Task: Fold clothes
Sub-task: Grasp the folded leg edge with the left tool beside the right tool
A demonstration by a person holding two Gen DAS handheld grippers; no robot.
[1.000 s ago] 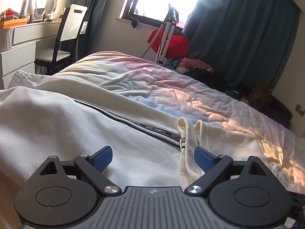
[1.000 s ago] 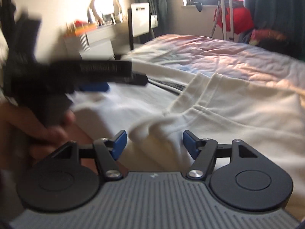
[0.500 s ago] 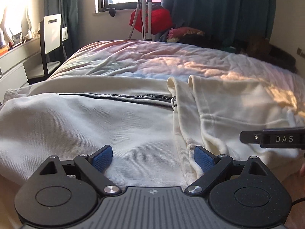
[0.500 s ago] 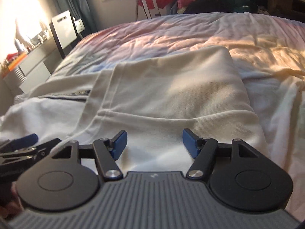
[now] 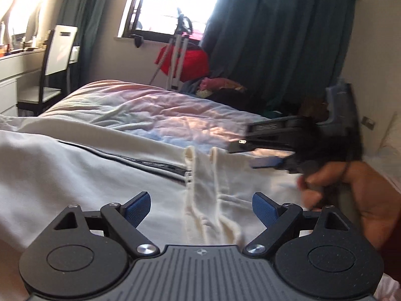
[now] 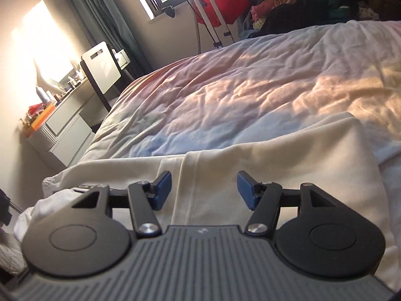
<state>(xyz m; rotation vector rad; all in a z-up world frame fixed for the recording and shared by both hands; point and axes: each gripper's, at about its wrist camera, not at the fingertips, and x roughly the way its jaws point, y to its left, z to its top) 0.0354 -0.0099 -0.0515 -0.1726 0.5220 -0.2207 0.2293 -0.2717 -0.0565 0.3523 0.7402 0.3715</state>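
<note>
A cream zip-up sweatshirt point(image 5: 82, 175) lies spread on the bed, its black zipper tape point(image 5: 150, 163) running to the hem. My left gripper point(image 5: 200, 207) is open and empty, just above the hem folds point(image 5: 213, 215). My right gripper point(image 6: 204, 190) is open and empty over the sweatshirt's right part point(image 6: 288, 165). It also shows, blurred, in the left wrist view point(image 5: 270, 150), held by a hand point(image 5: 351, 190) above the cloth.
The bed point(image 6: 250, 87) has a wrinkled pale cover. A chair point(image 5: 57, 57) and white dresser point(image 6: 65, 130) stand at the left. A red bag on a stand point(image 5: 185, 60), a clothes pile point(image 6: 275, 7) and dark curtains point(image 5: 275, 37) are beyond the bed.
The right gripper has lifted and moved forward over the sweatshirt, now higher in the left wrist view. The left view has tilted and pulled back a little. Both grippers stay open.
</note>
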